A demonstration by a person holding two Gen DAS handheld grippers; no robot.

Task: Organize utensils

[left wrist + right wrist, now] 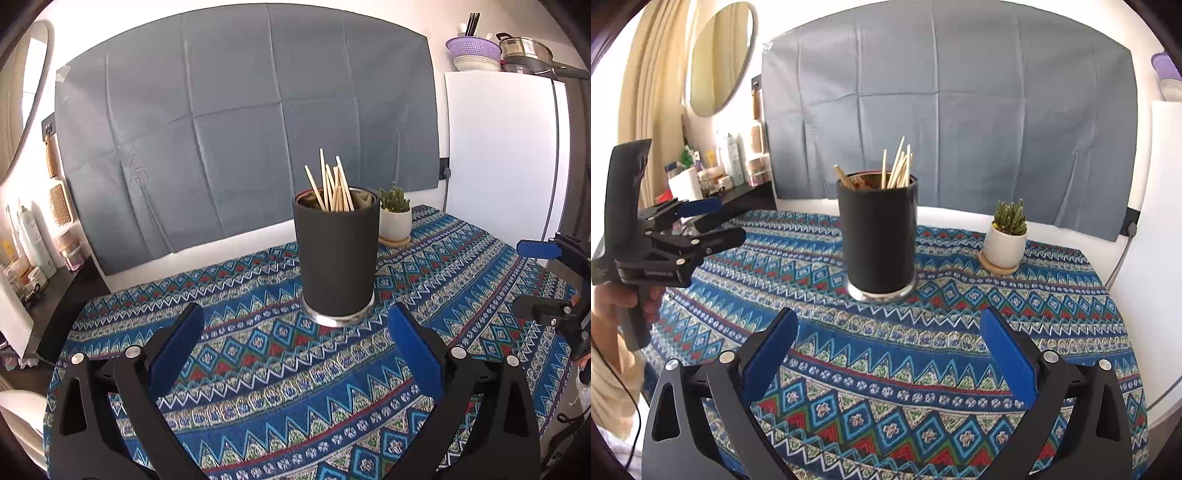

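Ahead of us: black holder (pixel 337 258) of chopsticks (pixel 334 186) upright on bench (pixel 258 369), apart from both tongs.
Left tongs (pixel 295 347): we hold them spread, gripping nothing.
Right tongs (pixel 888 350): likewise spread, gripping nothing.

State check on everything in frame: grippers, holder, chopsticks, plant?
left gripper: open, empty, above the tablecloth
right gripper: open, empty
black holder: upright, untouched
chopsticks: standing in the holder, leaning
potted cactus: upright on its coaster
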